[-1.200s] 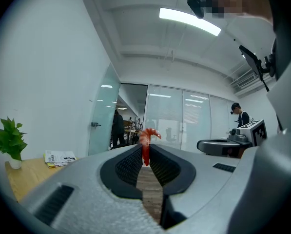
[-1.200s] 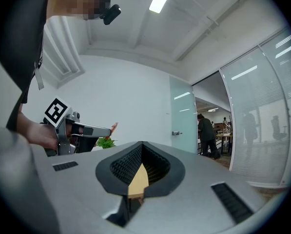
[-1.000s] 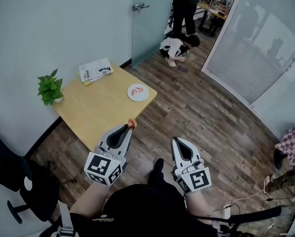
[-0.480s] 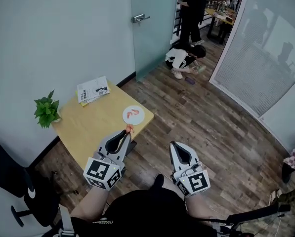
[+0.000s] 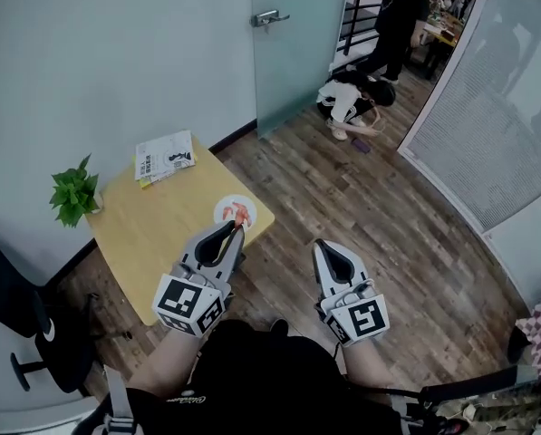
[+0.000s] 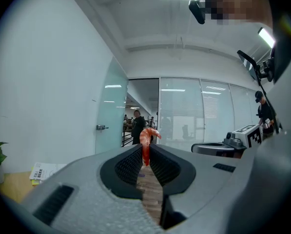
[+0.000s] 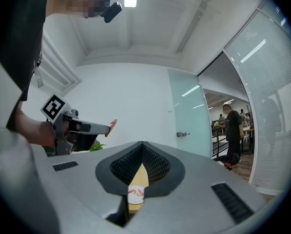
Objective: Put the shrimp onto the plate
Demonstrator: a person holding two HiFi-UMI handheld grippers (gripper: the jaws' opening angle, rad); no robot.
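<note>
An orange shrimp (image 6: 146, 144) stands upright between the fingertips of my left gripper (image 5: 237, 228), which is shut on it. In the head view this shrimp (image 5: 241, 217) hangs at the near edge of the white plate (image 5: 223, 212). The plate lies at the near right corner of the wooden table (image 5: 152, 229). Through the right gripper's lower gap the plate (image 7: 135, 197) shows red shrimp lying on it. My right gripper (image 5: 323, 246) is shut on nothing, held over the floor to the right of the table. The right gripper view shows the left gripper (image 7: 106, 128) with the shrimp (image 7: 113, 126) at its tip.
A potted plant (image 5: 73, 194) and a booklet (image 5: 164, 156) sit at the table's far side by the wall. A black chair (image 5: 12, 320) stands at the left. A glass door (image 5: 297, 43) is beyond, with one person crouching (image 5: 350, 101) and another standing (image 5: 399, 12) behind it.
The view has come closer to the table. My left gripper has carried the shrimp forward, from short of the table's near edge to the plate's edge. The right gripper stays shut alongside.
</note>
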